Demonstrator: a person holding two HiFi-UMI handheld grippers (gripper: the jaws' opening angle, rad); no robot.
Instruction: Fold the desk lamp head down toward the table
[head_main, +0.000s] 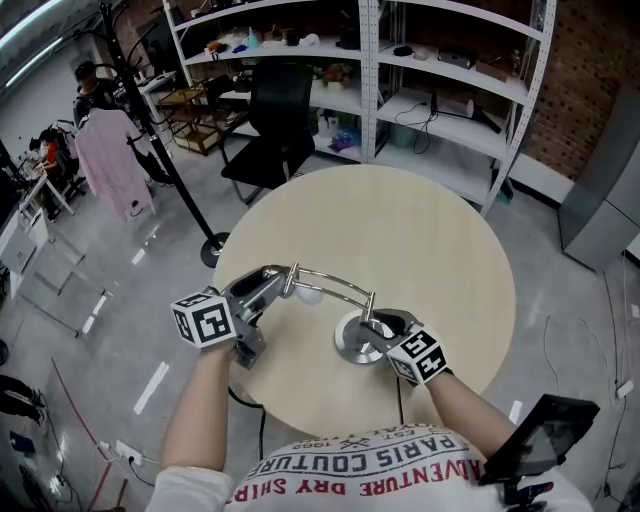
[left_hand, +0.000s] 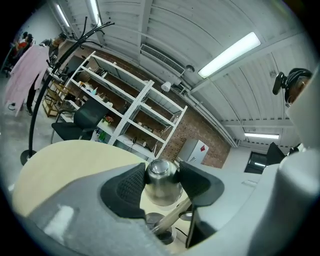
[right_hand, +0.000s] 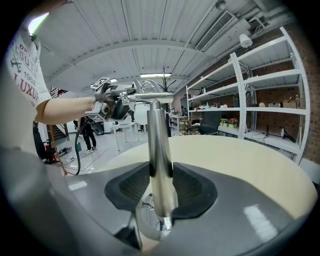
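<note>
Left gripper (head_main: 283, 284) has its fingers clamped on the chrome lamp head (left_hand: 162, 181), held out to the left of the lamp's round base (head_main: 352, 343) and higher than it. Over on the right gripper (right_hand: 161, 187), the fingers are pinched on the upright post (right_hand: 159, 150) just above that base. The curved arm (head_main: 335, 283) bridges post and head, and the base sits flat on the counter (head_main: 420, 230).

Far half of round surface (head_main: 400, 230) open for passage; near edge obstructed by lamp base (head_main: 347, 346), upright post (right_hand: 159, 160) and arched arm (head_main: 335, 281).
</note>
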